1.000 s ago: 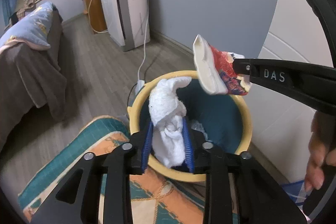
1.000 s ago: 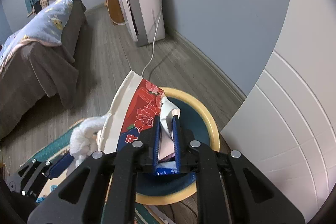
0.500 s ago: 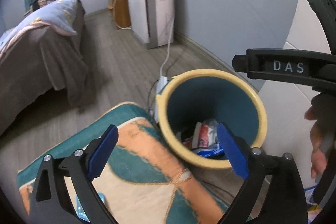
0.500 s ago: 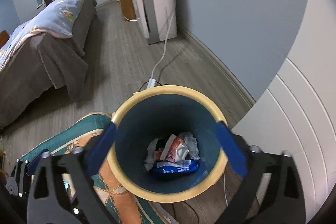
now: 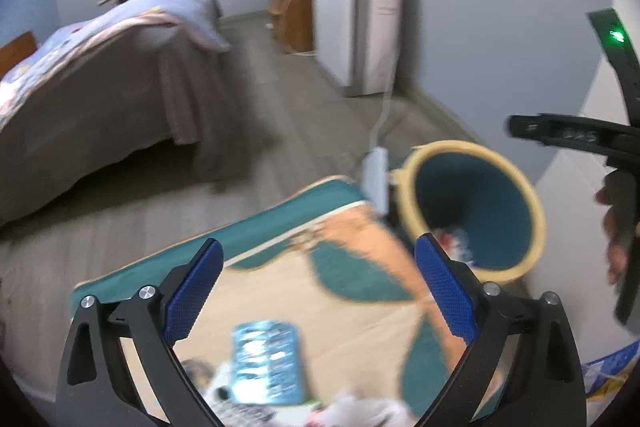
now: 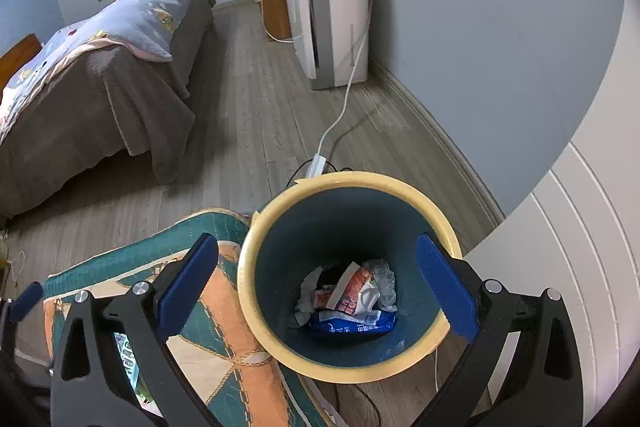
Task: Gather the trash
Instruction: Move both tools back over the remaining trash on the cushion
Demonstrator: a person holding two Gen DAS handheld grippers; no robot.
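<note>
Right claw point(image 6: 316, 287) spread wide, empty, directly above the yellow-rimmed waste bin point(image 6: 280, 343); wrappers and crumpled tissue point(image 6: 352, 297) lie at its bottom. Left claw point(image 5: 316, 291) spread wide, empty, over the patterned rug point(image 5: 360, 291), near a blue wrapper point(image 5: 268, 363); view blurred.

My right gripper point(image 6: 316, 287) hangs spread over the bin point(image 6: 256, 239), mouth unobstructed; rug point(image 6: 224, 339) crowds its left, wall point(image 6: 580, 267) its right
</note>
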